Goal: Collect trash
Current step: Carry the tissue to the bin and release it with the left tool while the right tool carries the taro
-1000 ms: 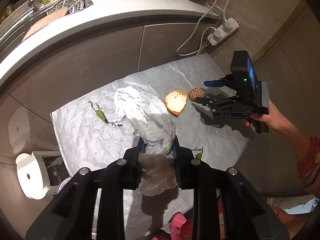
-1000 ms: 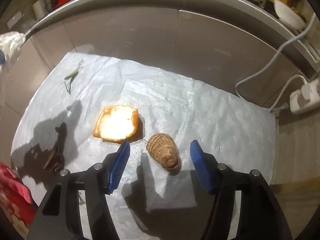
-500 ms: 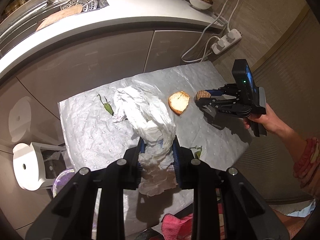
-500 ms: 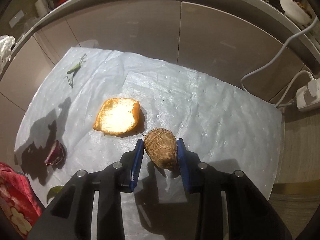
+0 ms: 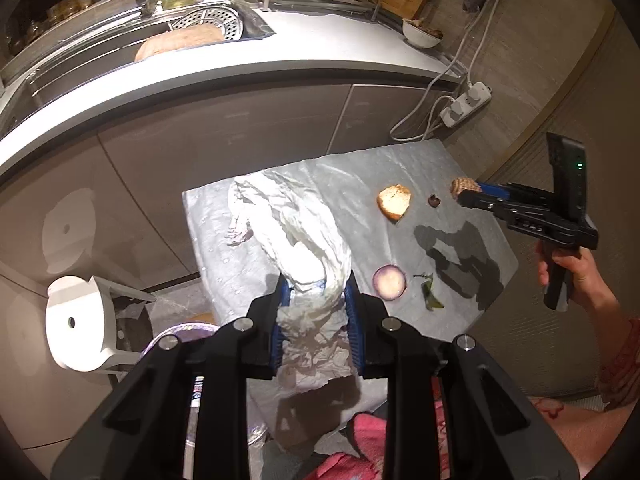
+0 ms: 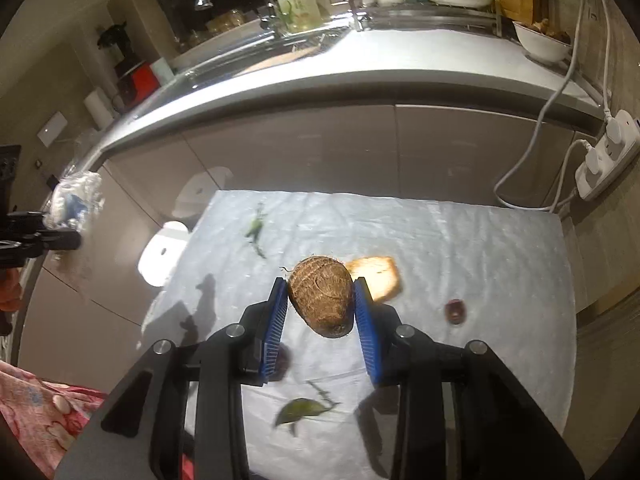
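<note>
My left gripper (image 5: 316, 292) is shut on a crumpled white plastic bag (image 5: 304, 248), which hangs over the white sheet (image 5: 224, 240) on the floor. My right gripper (image 6: 320, 286) is shut on a brown hairy root (image 6: 320, 300) and holds it above the sheet. The left wrist view shows the right gripper (image 5: 466, 194) at the right, in a person's hand. A bread slice (image 6: 378, 278), a purple onion slice (image 5: 389, 282), a small dark scrap (image 6: 455, 311), a green leaf (image 6: 300, 408) and a green chili (image 6: 256, 230) lie on the sheet.
Grey cabinets under a white counter (image 5: 240, 76) stand behind the sheet. A power strip (image 5: 466, 106) with cables lies at the back right. A white stool-like object (image 5: 76, 324) and a purple-rimmed container (image 5: 184, 336) are to the left. Pink cloth (image 5: 360, 440) is near me.
My right gripper closed on the brown root and lifted it off the sheet. My left gripper drew back and up with the bag still in it.
</note>
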`<state>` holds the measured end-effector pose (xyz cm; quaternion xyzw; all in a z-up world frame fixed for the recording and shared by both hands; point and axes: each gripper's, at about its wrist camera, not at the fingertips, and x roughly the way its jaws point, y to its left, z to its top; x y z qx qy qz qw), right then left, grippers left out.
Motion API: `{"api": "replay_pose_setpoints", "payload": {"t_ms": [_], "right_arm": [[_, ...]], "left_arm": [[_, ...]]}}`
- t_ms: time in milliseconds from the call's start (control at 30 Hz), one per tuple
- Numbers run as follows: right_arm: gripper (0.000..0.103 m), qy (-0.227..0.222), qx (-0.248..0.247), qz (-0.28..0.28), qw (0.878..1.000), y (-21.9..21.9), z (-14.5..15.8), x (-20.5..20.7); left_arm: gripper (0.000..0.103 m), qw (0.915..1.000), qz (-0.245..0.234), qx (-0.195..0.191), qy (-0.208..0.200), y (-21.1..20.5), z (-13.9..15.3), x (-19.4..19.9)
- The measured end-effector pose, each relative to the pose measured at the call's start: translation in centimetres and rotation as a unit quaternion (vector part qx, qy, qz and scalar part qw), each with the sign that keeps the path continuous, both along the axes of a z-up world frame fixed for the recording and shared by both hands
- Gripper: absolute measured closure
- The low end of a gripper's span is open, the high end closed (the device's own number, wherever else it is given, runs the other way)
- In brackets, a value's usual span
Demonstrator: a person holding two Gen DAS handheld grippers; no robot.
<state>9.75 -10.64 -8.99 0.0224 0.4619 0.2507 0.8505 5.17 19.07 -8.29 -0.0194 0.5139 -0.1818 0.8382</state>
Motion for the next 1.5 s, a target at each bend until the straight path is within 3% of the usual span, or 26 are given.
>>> {"api": "replay_pose_setpoints", "payload": {"t_ms": [133,267,367,567,800,900,967,1033,1233,1400,1500], "right_arm": [[0.069,0.004,0.042,0.01,0.999,4.3,1.4,-2.1],[0.069,0.008,0.069,0.017,0.997,8.3,2.7,-3.6],[0.069,0.013,0.079,0.019,0.997,11.0,3.6,-4.5],[0.069,0.004,0.053,0.031,0.998,15.1,5.6,-6.6],[0.069,0.003,0.028,0.018,0.999,16.5,7.0,-8.9],[0.069,0.009,0.016,0.014,1.0,16.7,7.1,-9.6],[0.069,0.013,0.008,0.014,1.0,16.9,7.0,-9.9],[0.069,0.017,0.003,0.012,1.0,17.0,6.9,-10.0],[0.069,0.021,0.001,0.023,1.0,18.2,6.4,-10.2],[0.069,0.044,0.011,0.053,0.998,20.8,3.7,-9.7],[0.069,0.066,0.005,0.086,0.994,23.5,0.5,-9.6]], "left_arm": [[0.078,0.9995,0.021,0.019,0.014,4.5,-1.9,-2.1],[0.078,0.9975,0.031,0.046,0.044,8.6,-5.6,-3.7],[0.078,0.9942,0.027,0.071,0.076,10.9,-9.8,-4.3],[0.078,0.9843,0.013,0.076,0.159,14.0,-19.9,-4.5],[0.077,0.9676,-0.016,0.092,0.234,13.9,-29.0,-3.8],[0.068,0.9604,-0.018,0.109,0.255,13.7,-31.6,-3.2],[0.055,0.9574,-0.024,0.119,0.262,13.4,-32.9,-3.0],[0.04,0.9557,-0.029,0.13,0.263,13.2,-33.8,-2.8],[0.037,0.9616,-0.036,0.111,0.248,12.6,-32.0,-2.9],[0.037,0.9774,-0.024,0.088,0.191,13.3,-24.8,-4.0],[0.021,0.9856,-0.002,0.092,0.141,14.3,-18.8,-5.2]]}}
